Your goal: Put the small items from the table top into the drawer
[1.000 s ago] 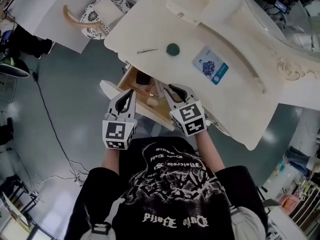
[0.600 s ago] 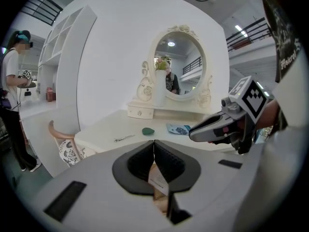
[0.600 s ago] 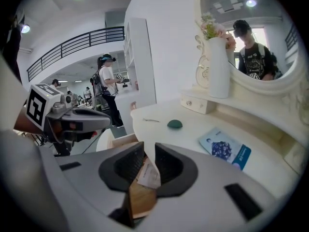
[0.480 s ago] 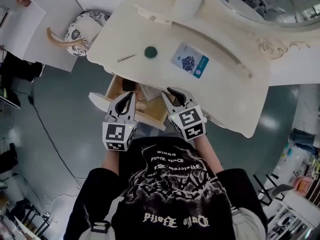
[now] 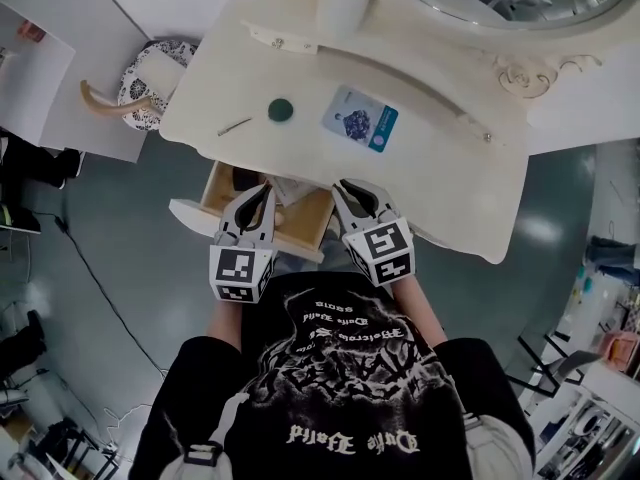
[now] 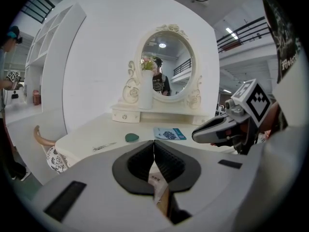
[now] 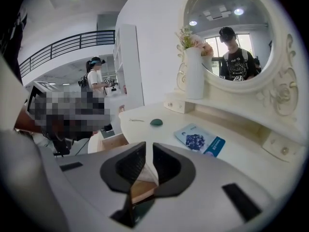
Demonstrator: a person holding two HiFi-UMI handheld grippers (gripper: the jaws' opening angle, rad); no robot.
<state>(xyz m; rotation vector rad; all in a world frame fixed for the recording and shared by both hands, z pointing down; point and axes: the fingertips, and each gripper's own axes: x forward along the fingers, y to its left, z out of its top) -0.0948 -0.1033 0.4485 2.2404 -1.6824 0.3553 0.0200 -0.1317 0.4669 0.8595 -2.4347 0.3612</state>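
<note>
Over the open drawer (image 5: 215, 218) both claws are empty, the left claw (image 5: 260, 190) pressed together, the right claw (image 5: 351, 186) barely parted. The drawer holds a few things, but beyond it a pin (image 5: 235, 126), green disc (image 5: 280, 110) and packet (image 5: 359, 119) lie on the bench (image 5: 450, 188), so much seems left.

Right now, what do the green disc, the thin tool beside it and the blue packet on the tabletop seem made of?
Green disc: matte, no glint, perhaps rubber or plastic. Thin tool: probably metal, grey with slight sheen. Blue packet: flat, printed, likely plastic film or card; cannot tell which.
</note>
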